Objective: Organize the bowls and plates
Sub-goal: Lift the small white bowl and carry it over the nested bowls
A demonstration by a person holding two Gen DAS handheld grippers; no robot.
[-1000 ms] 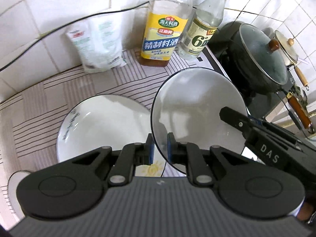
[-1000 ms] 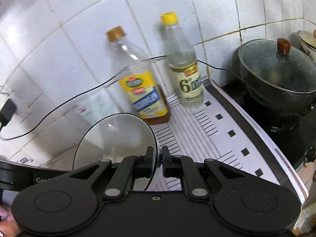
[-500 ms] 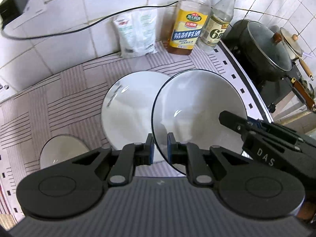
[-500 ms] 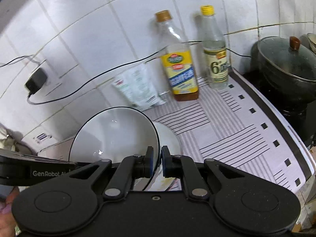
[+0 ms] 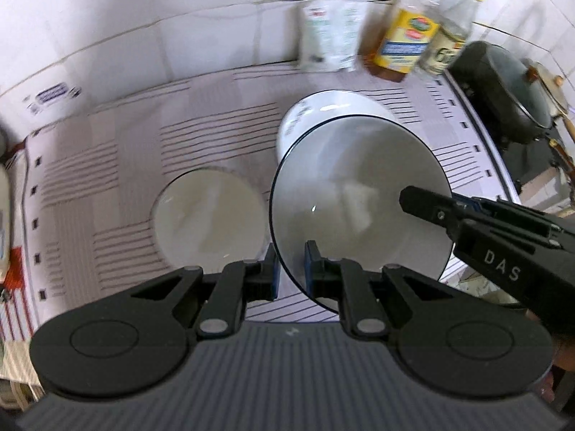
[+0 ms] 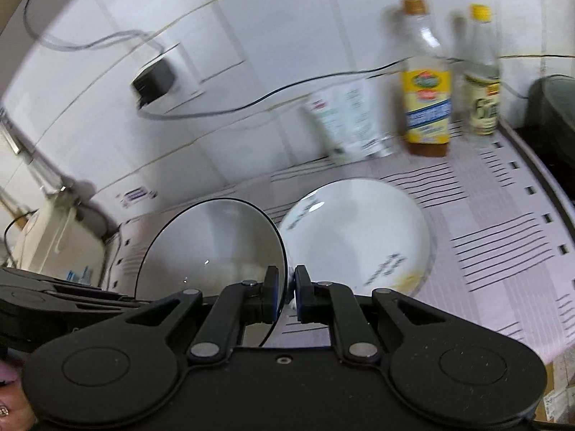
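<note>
My right gripper (image 6: 286, 292) has its fingers (image 6: 270, 296) clamped on the rim of a dark-rimmed white bowl (image 6: 212, 248), held tilted above the striped surface (image 6: 503, 251); just beside it lies a white plate (image 6: 359, 230); behind, against the tiled wall (image 6: 251, 54), stand a pouch (image 6: 345, 125), a yellow-labelled bottle (image 6: 426, 100) and a clear bottle (image 6: 481, 82); all blurred.

I count two grippers, the left gripper (image 5: 290, 265) and the right gripper (image 6: 286, 289). There are three dishes: one dark-rimmed bowl (image 5: 359, 194), one plate (image 6: 359, 233) and one small bowl (image 5: 208, 219). I see two bottles (image 6: 426, 82) (image 6: 479, 75), one pouch (image 6: 350, 122), and two lidded pots (image 5: 503, 89) (image 5: 550, 82).
</note>
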